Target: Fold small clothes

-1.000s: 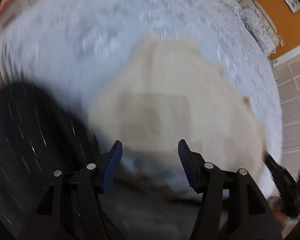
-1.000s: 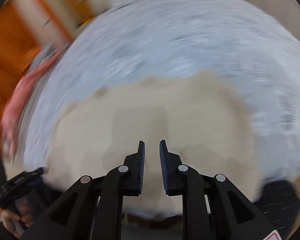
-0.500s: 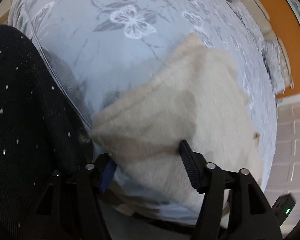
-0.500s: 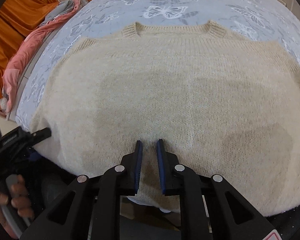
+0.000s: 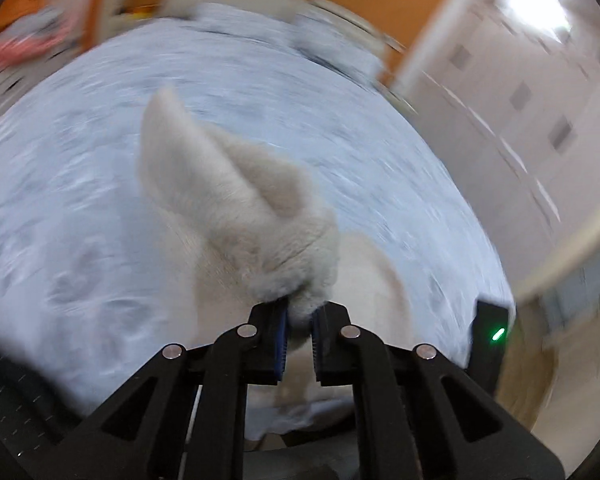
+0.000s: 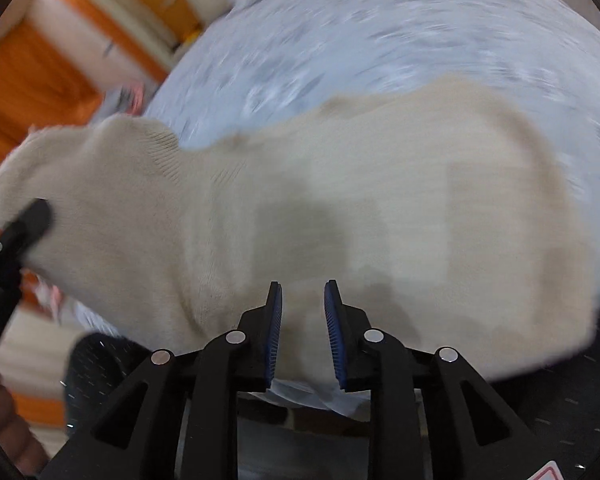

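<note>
A cream knitted sweater (image 6: 340,208) lies spread over the near edge of a bed covered in a pale blue patterned bedspread (image 6: 380,20). The left gripper (image 5: 299,338) is clamped on one side of the sweater, lifting a bunched corner clear of the bed, probably to fold it across the body. The right gripper (image 6: 302,328) hovers over the near hem, fingers apart and gripping nothing. Both views are motion-blurred.

Cream fuzzy knit sweater (image 6: 380,208), pale blue bedspread with a grey-white print (image 5: 80,208), black grippers' blue ribbed pads (image 6: 271,332), orange wall (image 5: 412,4)
</note>
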`<state>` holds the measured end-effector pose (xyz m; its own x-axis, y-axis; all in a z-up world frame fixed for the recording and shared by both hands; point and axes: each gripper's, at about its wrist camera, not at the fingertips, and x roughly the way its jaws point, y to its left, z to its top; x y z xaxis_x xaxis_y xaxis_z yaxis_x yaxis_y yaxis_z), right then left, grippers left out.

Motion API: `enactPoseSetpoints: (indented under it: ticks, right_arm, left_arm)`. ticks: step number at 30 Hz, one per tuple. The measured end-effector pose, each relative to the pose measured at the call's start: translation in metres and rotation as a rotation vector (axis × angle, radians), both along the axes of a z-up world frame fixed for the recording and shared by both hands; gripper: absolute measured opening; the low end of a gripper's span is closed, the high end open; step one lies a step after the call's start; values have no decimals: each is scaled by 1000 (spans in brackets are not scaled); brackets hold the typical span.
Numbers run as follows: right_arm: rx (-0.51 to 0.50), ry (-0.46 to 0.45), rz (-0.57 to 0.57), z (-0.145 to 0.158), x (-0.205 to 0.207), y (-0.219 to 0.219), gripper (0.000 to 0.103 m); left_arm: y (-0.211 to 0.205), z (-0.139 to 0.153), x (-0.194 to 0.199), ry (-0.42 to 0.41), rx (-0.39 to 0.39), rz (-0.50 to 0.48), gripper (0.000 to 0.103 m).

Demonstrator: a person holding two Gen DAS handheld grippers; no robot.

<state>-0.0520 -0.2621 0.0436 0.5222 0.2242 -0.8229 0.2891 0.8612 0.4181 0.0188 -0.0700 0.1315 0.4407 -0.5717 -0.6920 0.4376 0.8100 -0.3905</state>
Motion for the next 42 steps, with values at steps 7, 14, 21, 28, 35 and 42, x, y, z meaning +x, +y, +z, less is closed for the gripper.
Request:
enactPoseSetpoints:
  ticks: [7, 14, 21, 28, 35, 42]
  right_arm:
    - [-8, 8, -200, 19, -59, -90, 38]
    - [139, -31, -195, 24, -53, -101, 67]
    - [220, 119, -121, -19, 10, -77, 71]
    - [185, -140, 12, 62, 18, -48, 20]
    - [15, 106, -107, -3, -9, -101, 20]
    - [48, 9, -147, 18, -25, -102, 21]
  left_arm:
    - [-108, -88, -40, 89, 272, -258, 15]
    - [-61, -56, -56, -56, 320, -181, 68]
    - [-19, -108, -47, 64, 493, -58, 69]
    - [-8, -111, -29, 116, 469, 12, 49]
    - [-23, -122, -31, 138, 485, -21, 48]
    - [-20, -92, -39, 105, 431, -27, 47]
